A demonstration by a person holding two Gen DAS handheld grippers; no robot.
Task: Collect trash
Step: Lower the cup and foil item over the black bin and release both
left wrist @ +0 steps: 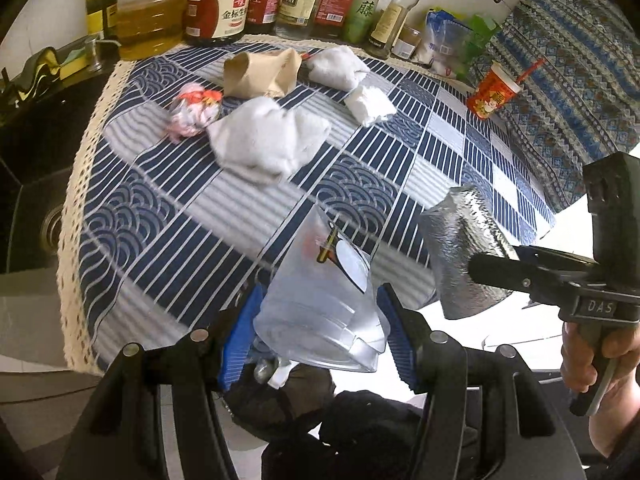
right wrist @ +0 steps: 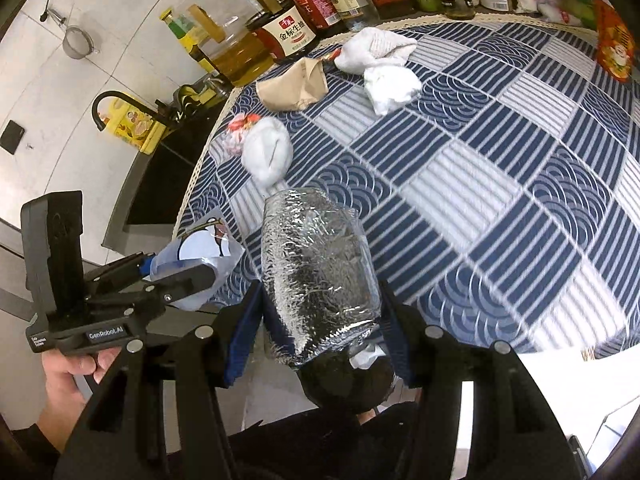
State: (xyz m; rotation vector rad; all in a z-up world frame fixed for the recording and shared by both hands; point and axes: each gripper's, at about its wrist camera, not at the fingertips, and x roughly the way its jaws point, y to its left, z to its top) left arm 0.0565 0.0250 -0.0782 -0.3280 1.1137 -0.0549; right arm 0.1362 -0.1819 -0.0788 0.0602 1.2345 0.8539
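My left gripper (left wrist: 320,320) is shut on a clear plastic pouch (left wrist: 320,300) with a printed label, held past the table's near edge above a black trash bag (left wrist: 320,412). My right gripper (right wrist: 316,320) is shut on a silver foil bag (right wrist: 316,276); the foil bag also shows in the left wrist view (left wrist: 464,252). The pouch also shows in the right wrist view (right wrist: 200,256). On the blue patterned tablecloth (left wrist: 400,184) lie white crumpled tissues (left wrist: 268,144), a brown paper bag (left wrist: 260,72), a red-and-white wrapper (left wrist: 192,112) and more tissues (left wrist: 340,66).
Bottles of oil and sauce (left wrist: 216,8) line the table's back edge. A red paper cup (left wrist: 494,92) with a straw stands at the right. A black sink (right wrist: 168,168) with a faucet lies left of the table. A patterned cloth (left wrist: 580,60) hangs at the right.
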